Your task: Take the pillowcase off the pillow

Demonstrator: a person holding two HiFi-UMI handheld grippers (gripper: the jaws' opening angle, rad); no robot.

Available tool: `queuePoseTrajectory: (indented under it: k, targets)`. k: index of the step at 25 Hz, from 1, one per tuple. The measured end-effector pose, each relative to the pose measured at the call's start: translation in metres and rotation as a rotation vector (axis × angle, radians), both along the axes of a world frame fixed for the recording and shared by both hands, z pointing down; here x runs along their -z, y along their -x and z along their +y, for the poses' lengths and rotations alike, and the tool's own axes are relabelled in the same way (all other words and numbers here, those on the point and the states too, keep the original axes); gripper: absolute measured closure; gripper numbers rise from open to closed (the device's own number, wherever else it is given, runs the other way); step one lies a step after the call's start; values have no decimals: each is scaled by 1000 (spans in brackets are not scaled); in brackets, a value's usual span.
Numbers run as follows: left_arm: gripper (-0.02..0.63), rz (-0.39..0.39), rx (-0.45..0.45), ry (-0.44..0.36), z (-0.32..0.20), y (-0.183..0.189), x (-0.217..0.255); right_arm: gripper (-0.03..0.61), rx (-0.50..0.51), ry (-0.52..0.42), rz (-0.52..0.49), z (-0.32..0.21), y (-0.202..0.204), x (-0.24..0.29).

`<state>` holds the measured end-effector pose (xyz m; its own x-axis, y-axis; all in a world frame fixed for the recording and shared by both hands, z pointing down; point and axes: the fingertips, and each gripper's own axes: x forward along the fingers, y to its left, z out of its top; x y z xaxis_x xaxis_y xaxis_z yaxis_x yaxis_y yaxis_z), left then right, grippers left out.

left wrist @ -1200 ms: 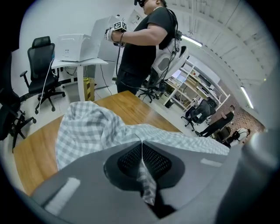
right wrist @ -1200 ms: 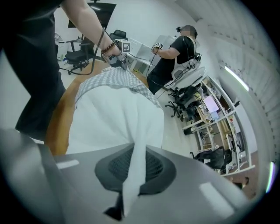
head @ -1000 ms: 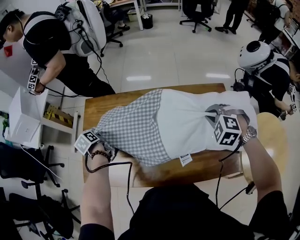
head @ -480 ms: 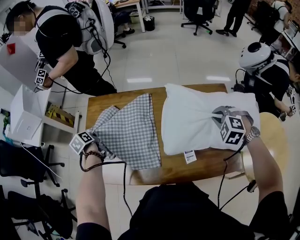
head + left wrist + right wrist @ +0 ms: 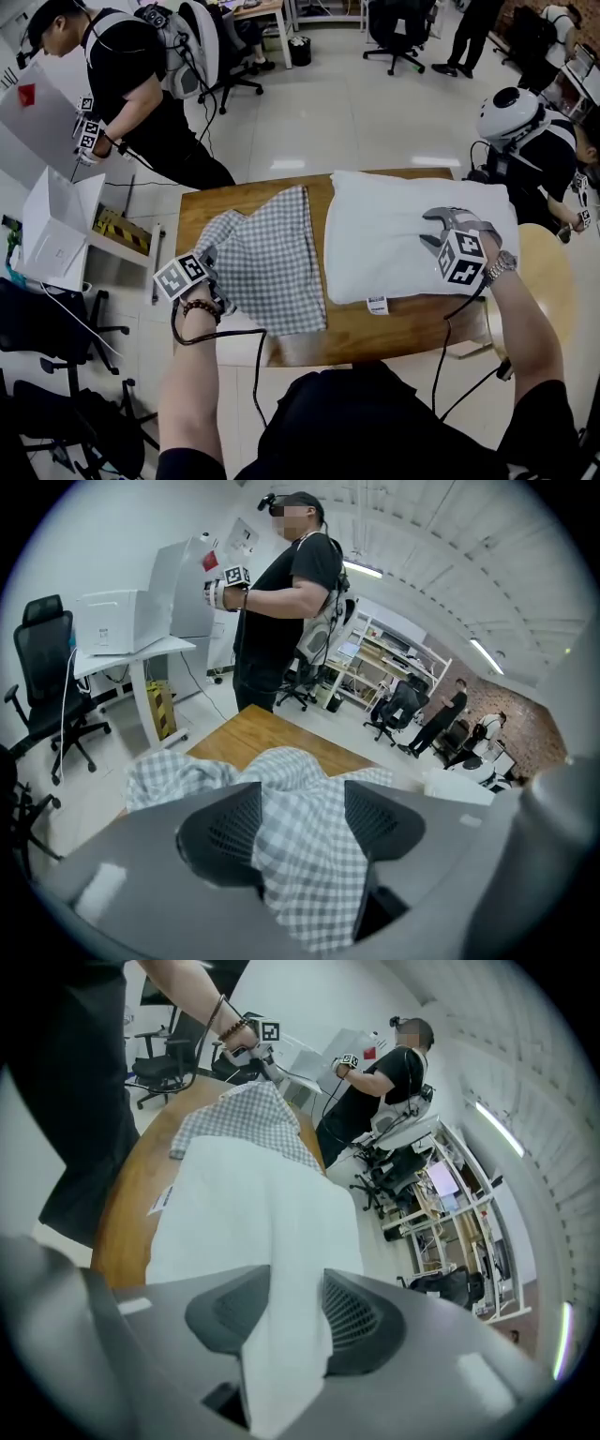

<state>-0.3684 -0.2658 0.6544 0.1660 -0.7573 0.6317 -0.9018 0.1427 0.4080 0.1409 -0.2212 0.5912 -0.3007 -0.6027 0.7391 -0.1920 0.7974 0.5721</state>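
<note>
The grey-and-white checked pillowcase (image 5: 267, 258) lies crumpled on the left half of the wooden table (image 5: 239, 195), fully off the white pillow (image 5: 403, 234), which lies flat on the right half. My left gripper (image 5: 211, 267) is at the pillowcase's left edge. Its jaws are opening wide, and checked cloth (image 5: 300, 808) still lies loose between them. My right gripper (image 5: 429, 228) rests on the pillow's right part. Its jaws are opening too, with a standing fold of white pillow fabric (image 5: 286, 1269) between them.
A person in black with gripper gear stands beyond the table's far left corner (image 5: 141, 84). Another with a white helmet stands at the right (image 5: 530, 131). A white desk with a box (image 5: 52, 234) and black chairs are at the left, a round wooden stool (image 5: 544, 272) at the right.
The pillowcase came fully off the pillow, pulled left, and now lies apart from it. Both grippers' jaws have spread, and the pinch wrinkles on the pillow have smoothed out.
</note>
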Motion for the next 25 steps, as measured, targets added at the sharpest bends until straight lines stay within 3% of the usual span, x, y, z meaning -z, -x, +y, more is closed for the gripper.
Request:
queuePoseTrajectory:
  k: [6, 16, 25]
  targets:
    - [331, -43, -107, -97, 11, -15, 27, 401, -55, -45, -30, 28, 18, 27]
    - [334, -82, -302, -216, 43, -48, 69, 401, -88, -97, -113, 86, 87, 53]
    - [337, -161, -409, -297, 93, -101, 98, 402, -77, -153, -258, 131, 125, 67]
